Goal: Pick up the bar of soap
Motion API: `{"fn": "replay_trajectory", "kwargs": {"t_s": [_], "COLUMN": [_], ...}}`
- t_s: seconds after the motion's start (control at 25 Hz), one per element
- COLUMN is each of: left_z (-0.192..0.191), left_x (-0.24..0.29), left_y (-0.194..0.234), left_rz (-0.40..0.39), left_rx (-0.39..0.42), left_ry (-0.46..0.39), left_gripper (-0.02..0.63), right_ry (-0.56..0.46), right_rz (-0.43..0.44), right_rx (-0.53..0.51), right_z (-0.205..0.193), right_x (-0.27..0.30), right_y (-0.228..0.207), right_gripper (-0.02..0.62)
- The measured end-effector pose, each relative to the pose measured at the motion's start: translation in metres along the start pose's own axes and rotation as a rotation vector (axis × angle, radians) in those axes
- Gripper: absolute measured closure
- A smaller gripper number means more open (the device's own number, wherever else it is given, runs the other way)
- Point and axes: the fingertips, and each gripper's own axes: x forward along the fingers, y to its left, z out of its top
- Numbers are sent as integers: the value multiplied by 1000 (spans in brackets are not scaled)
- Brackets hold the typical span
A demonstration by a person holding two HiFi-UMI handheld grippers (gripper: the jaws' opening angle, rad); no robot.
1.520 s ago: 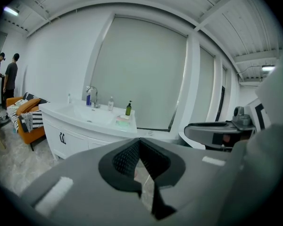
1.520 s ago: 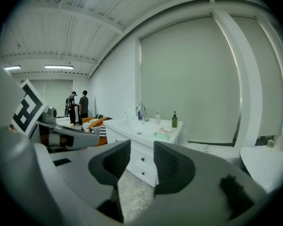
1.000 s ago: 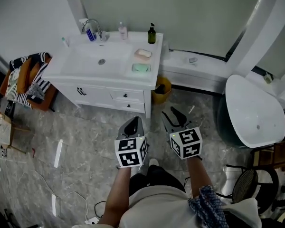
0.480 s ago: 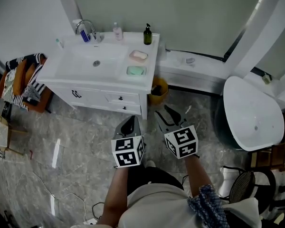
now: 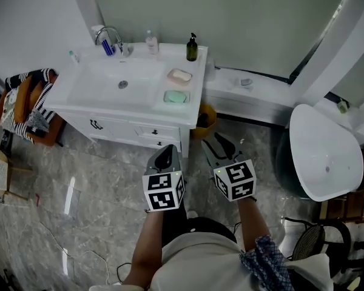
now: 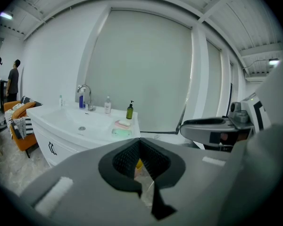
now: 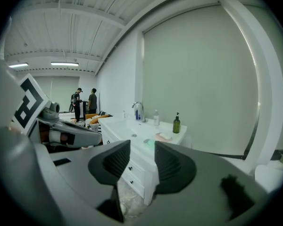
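Observation:
A pale pink bar of soap (image 5: 181,75) lies in a dish on the right end of the white vanity top (image 5: 97,99). Just in front of it sits a green bar in a green dish (image 5: 176,97). Both show small in the left gripper view, the pink bar (image 6: 124,123) and the green bar (image 6: 121,132), and in the right gripper view (image 7: 164,136). My left gripper (image 5: 165,153) hangs over the floor short of the vanity with its jaws together and empty (image 6: 140,147). My right gripper (image 5: 217,143) is beside it, open with nothing between its pads (image 7: 142,159).
A tap (image 5: 109,35), a clear bottle (image 5: 150,41) and a dark green pump bottle (image 5: 192,48) stand at the back of the vanity. A yellow bin (image 5: 205,115) sits at its right side. An orange chair with striped cloth (image 5: 27,102) is left, a white tub (image 5: 324,150) right.
Both grippers and the person have moved a little closer to the vanity. The jaws stand as before.

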Motion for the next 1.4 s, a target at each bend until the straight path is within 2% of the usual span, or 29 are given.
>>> {"fn": "replay_trajectory", "kwargs": {"t_s": [0.2,0.52,0.72,0.92,1.2,1.28,1.4], "left_z": [9,31,51,68,79,82,85], "left_x": [29,81,115,148,182,189,196], "left_y": [19,62,83,106,129,134,144], "left_rz": [-6,-18,-32,-51,-104,-123,-135], "left_rx": [-3,-16,37,-12,40,32,35], "left_ry": [21,43,65,67,107,109,112], "left_gripper": [598,598,598,598,598,598,598], "right_ry": [53,59,69,103,147,158,162], "right_rz": [91,30,29,6,-43,-33,33], "right_rx": [-27,-2,11,-27,-23,-32,-52], "right_z": [-3,15,29,38,43,44,47], "right_x": [37,102,142,179,219,228,241], "right_y": [5,-19,-29,-39,-57,-57,-46], "right_gripper": [443,443,443,443,443,443,443]}}
